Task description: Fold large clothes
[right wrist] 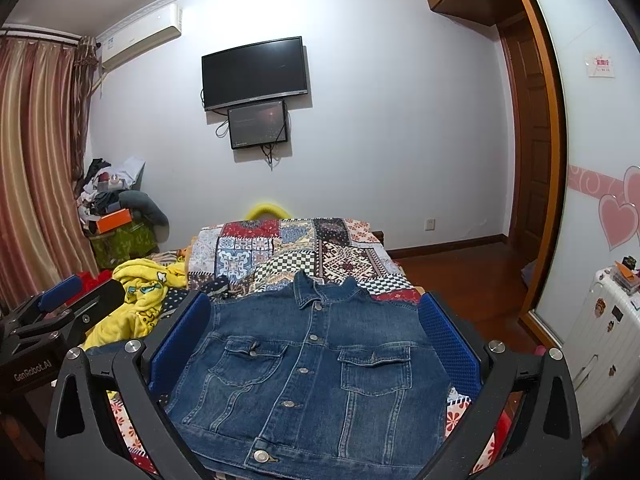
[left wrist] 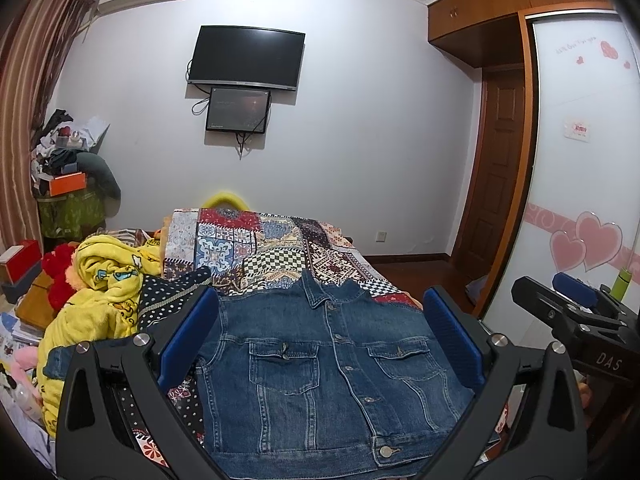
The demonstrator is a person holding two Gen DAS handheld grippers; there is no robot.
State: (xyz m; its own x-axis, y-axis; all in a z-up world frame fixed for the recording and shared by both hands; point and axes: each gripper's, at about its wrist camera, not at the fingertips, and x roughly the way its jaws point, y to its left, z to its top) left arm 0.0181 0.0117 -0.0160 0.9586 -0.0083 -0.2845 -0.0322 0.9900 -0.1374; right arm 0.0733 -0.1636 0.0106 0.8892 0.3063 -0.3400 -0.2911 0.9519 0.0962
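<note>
We hold both tongs, left (left wrist: pixel 320 340) and right (right wrist: pixel 316 344), spread wide and empty above the buttoned denim jacket (left wrist: pixel 320 380) lying flat on the bed (left wrist: pixel 280 248).

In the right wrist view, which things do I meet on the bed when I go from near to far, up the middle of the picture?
Denim jacket → patchwork quilt → yellow ring-shaped thing at the far end of the bed → wall with the small screen → big television above it.
</note>
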